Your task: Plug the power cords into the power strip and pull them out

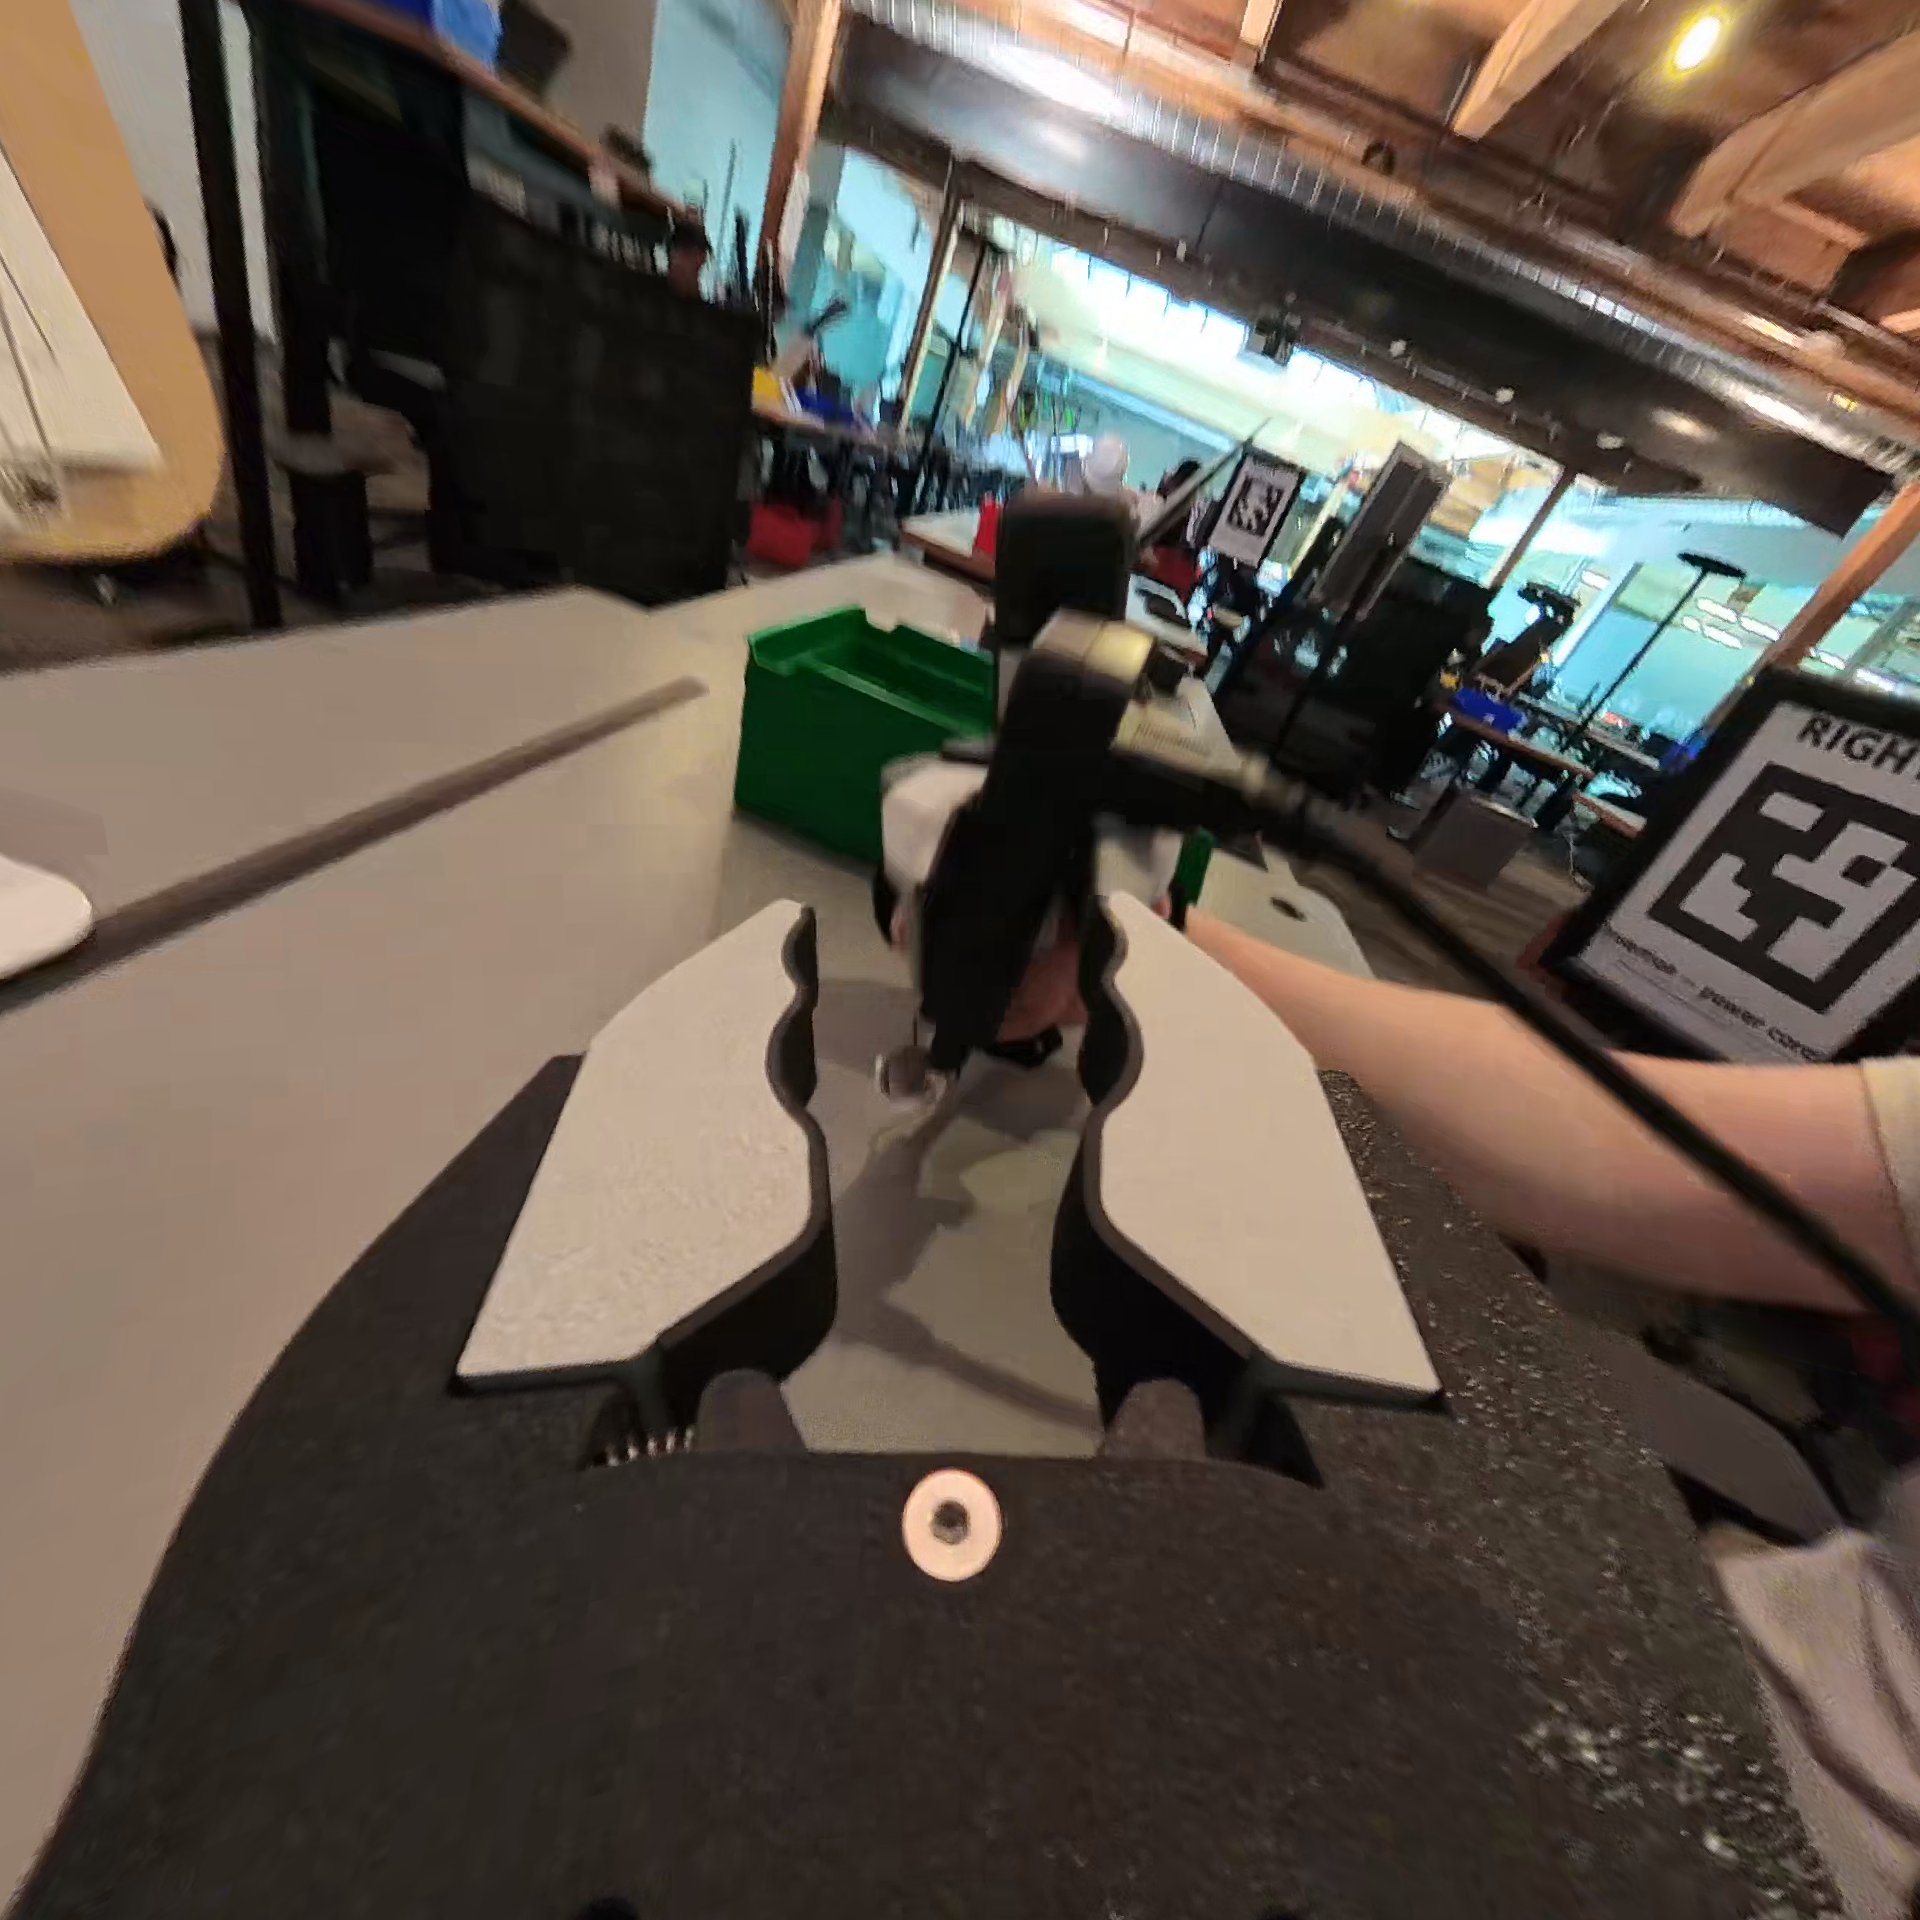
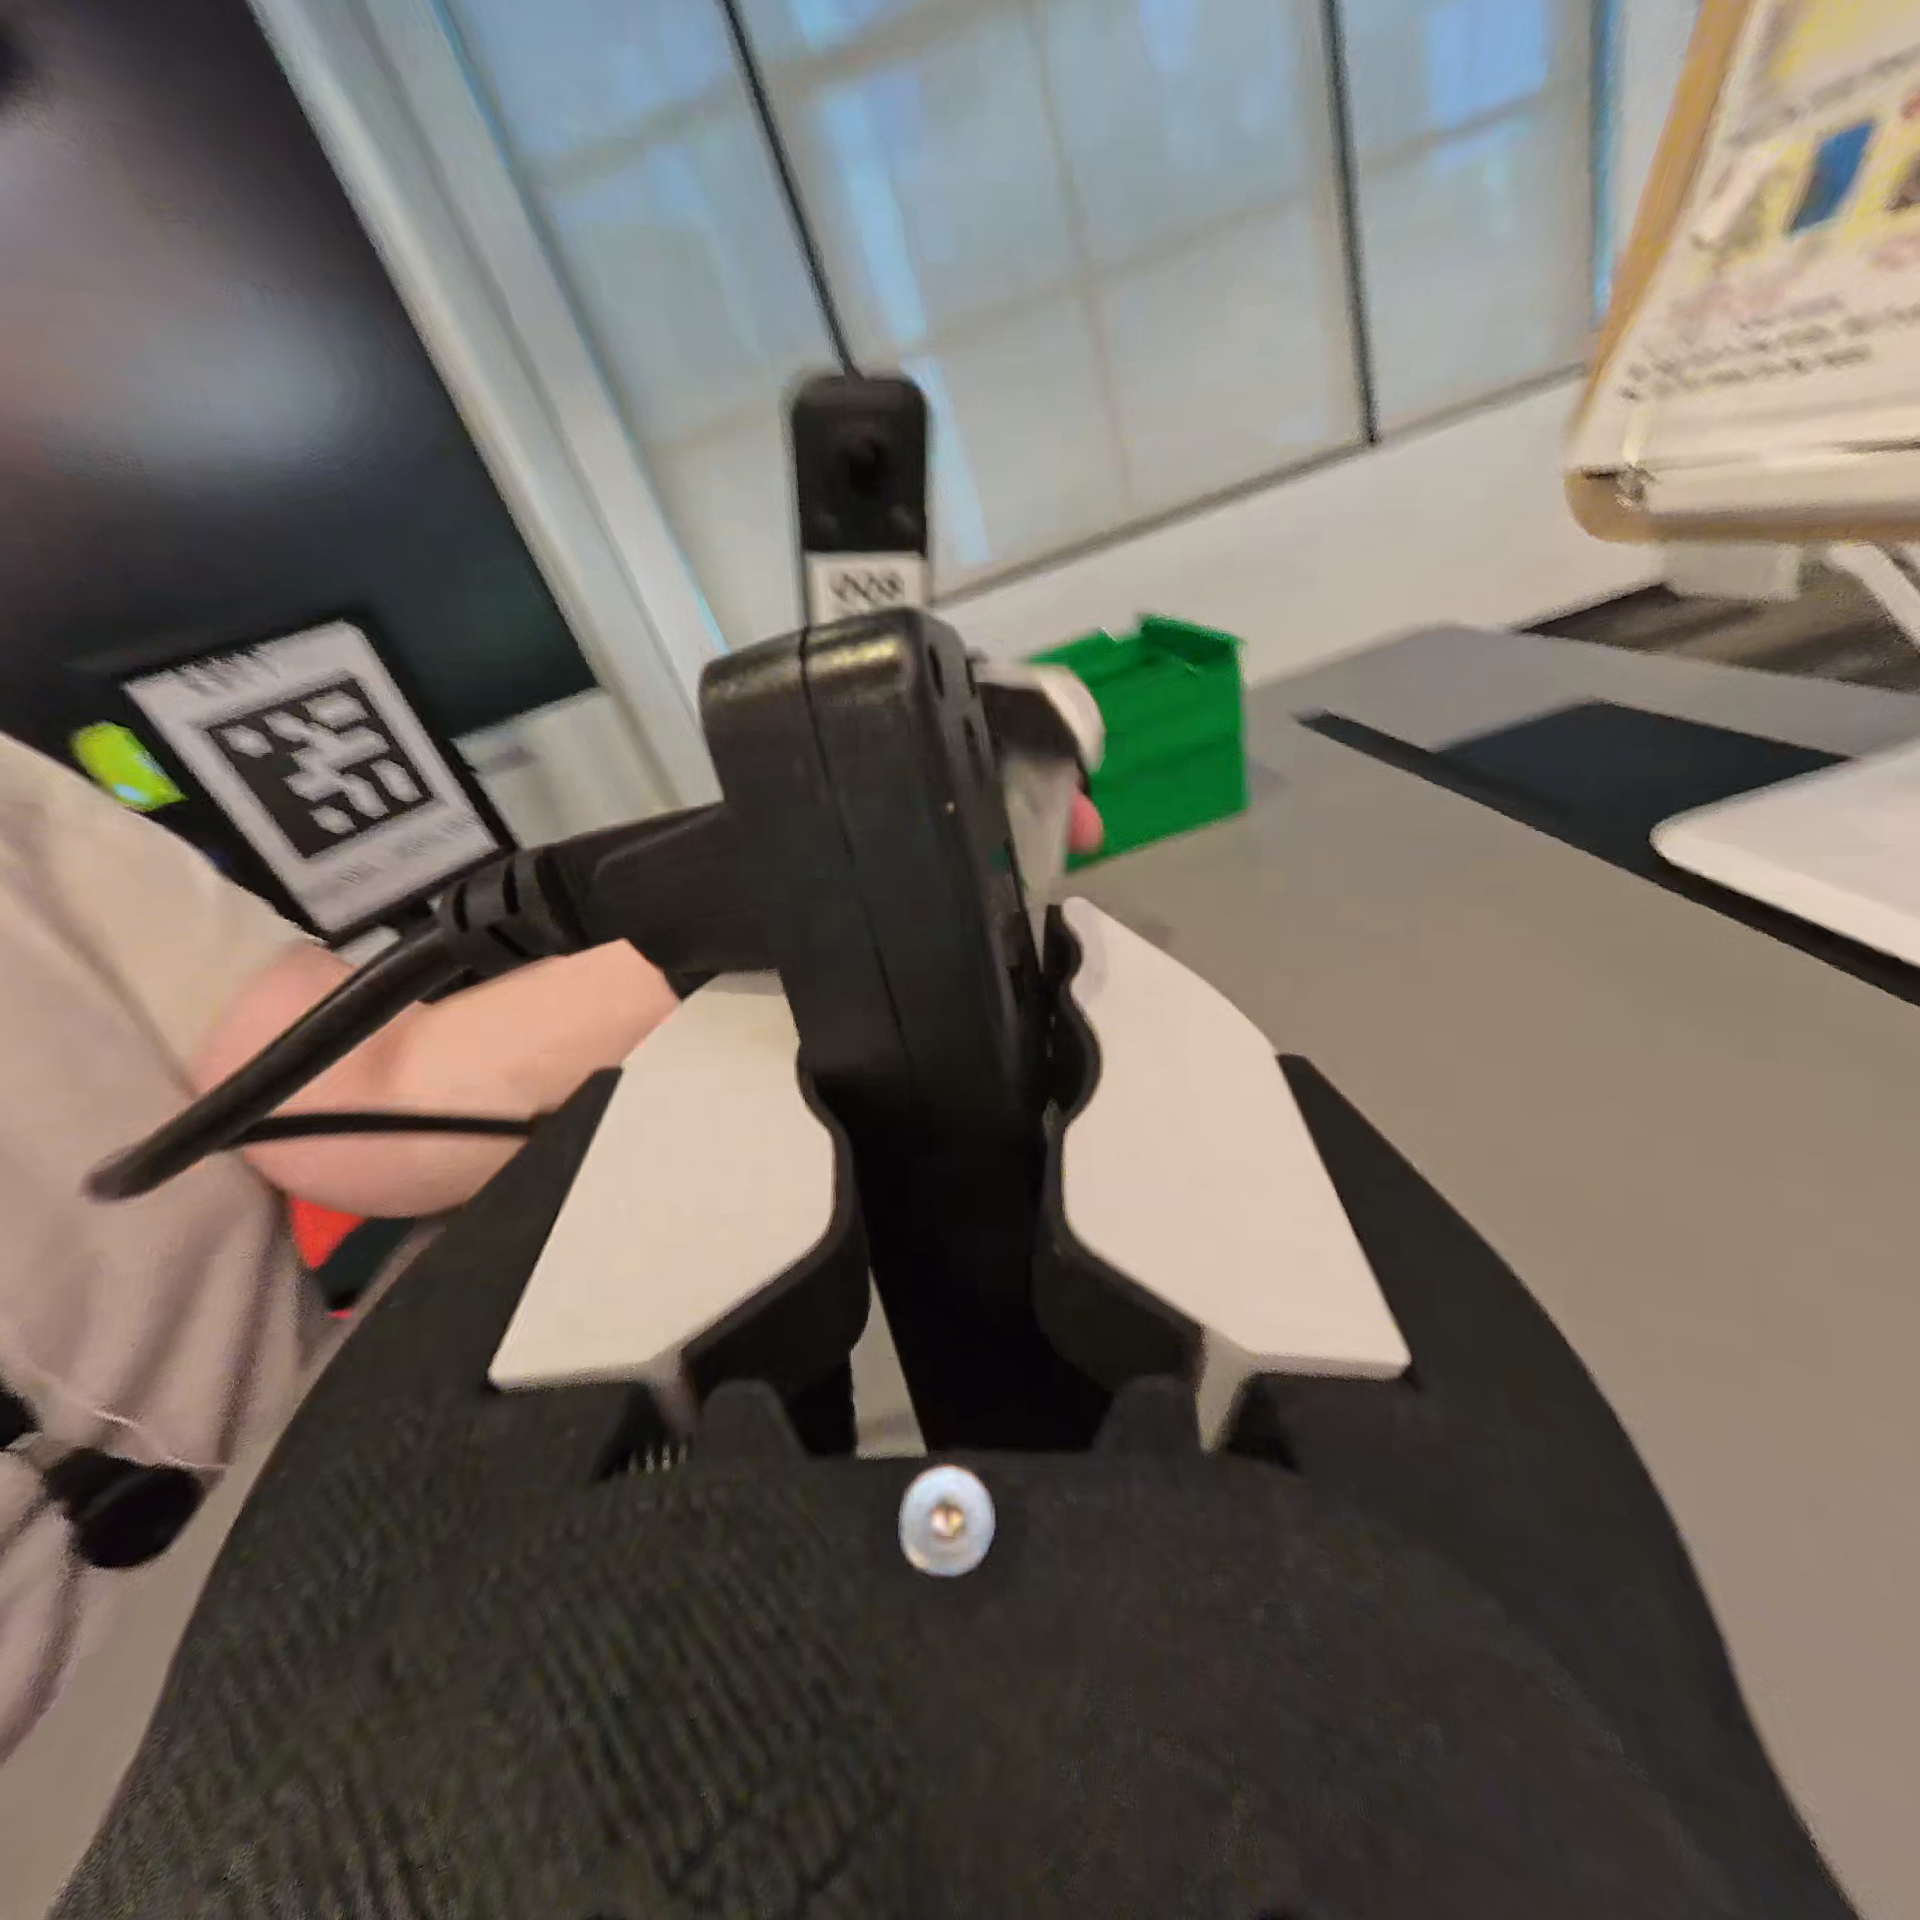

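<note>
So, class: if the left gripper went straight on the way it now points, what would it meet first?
Probably the black power strip, held upright in the right gripper. It lies dead ahead between the open jaws of the left gripper, though depth is unclear from this view.

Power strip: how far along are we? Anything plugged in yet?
Done: nothing that shows. No plug is visible in the black power strip, though blur hides most of its face. In hand: the right gripper is shut on the strip, with its thick cord trailing off. The left gripper is open and empty. Left: grab a cord's plug, push it in, pull it out.
</note>
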